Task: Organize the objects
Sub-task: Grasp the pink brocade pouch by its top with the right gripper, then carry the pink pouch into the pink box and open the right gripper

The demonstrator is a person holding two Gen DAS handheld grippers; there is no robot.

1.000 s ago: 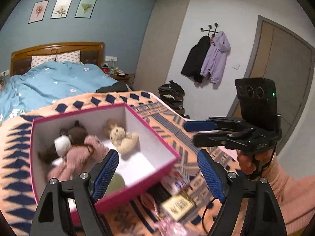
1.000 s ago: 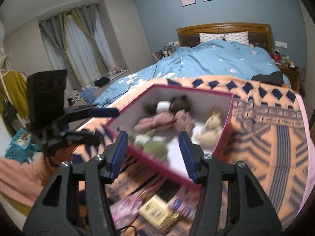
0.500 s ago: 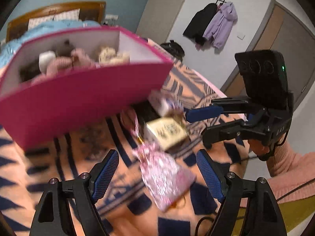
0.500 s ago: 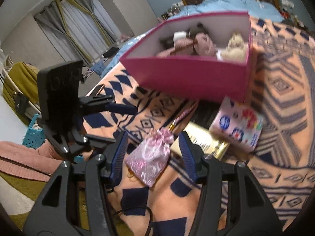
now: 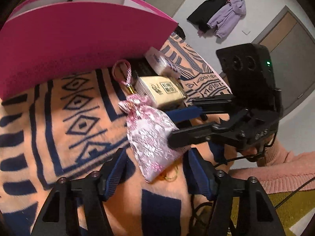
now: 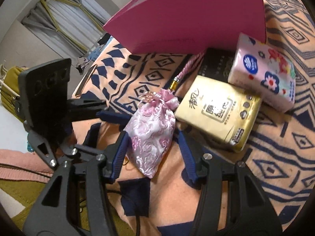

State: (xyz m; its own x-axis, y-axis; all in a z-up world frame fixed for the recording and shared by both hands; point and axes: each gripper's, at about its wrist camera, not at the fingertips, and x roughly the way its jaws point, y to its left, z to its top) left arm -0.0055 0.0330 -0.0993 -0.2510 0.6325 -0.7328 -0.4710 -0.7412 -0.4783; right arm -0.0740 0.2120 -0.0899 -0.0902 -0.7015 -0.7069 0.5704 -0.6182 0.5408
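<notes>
meanwhile, both grippers had come down on the same thing: a pink brocade drawstring pouch (image 5: 151, 135) lying on the orange and navy patterned blanket (image 5: 59, 122), in front of the pink box (image 5: 78, 39). the left gripper (image 5: 155, 169) had just been closing its jaws, now partly open around the pouch's lower end, the blue pads apparently not yet pressing it. the right gripper (image 6: 151, 149) stood partly open too, straddling the pouch's belly, and i couldn't tell whether its pads touched the fabric. at about one o'clock from the pouch lay a gold tissue pack (image 6: 218, 112), with a floral tissue pack (image 6: 263, 74) beyond it, against the box. the risk, i judged, was the two grippers fouling each other, or slippery cloth sliding out, or the tassel cord (image 5: 126, 72) snagging under the box.
</notes>
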